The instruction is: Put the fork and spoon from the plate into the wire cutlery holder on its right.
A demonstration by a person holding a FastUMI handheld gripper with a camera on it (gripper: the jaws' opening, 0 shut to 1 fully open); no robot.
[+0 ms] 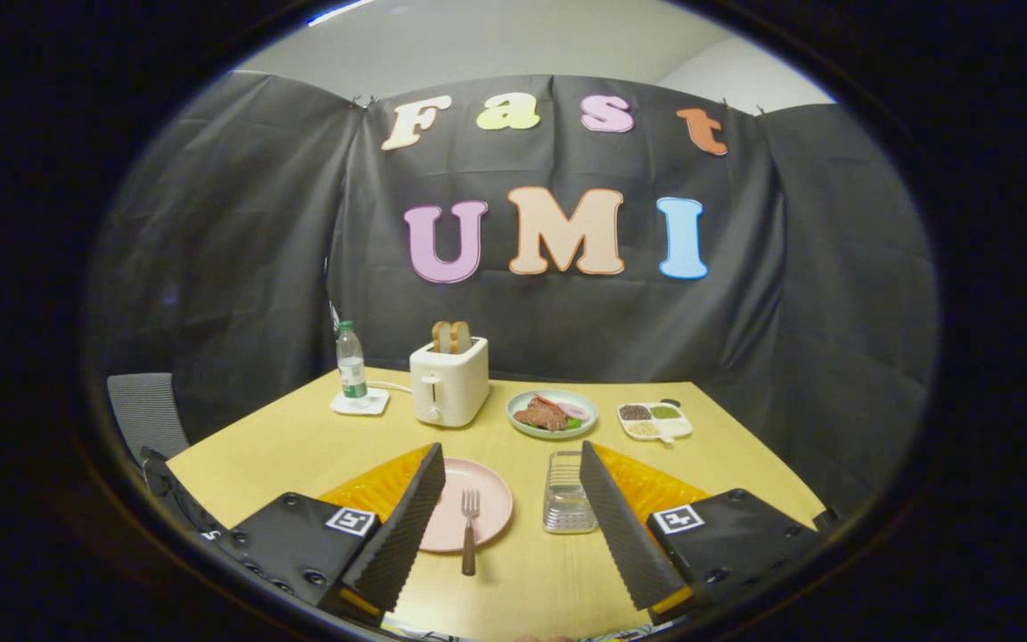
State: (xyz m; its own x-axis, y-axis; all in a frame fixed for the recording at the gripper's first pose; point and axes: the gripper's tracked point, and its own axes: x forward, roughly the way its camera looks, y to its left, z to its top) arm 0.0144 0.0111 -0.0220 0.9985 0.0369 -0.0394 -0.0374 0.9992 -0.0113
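While the gripper (513,526) is hovering above the table (299,441), its fingers (406,526) are standing wide apart and gripping nothing. The fork (470,528) is lying between them, nearer the left one, its tines resting on the pink plate (487,499) and its dark handle reaching back off the rim. The wire cutlery holder (567,493) is sitting just beside the right finger. Beyond them, a toaster (448,382) and a dish of food (553,413) are standing.
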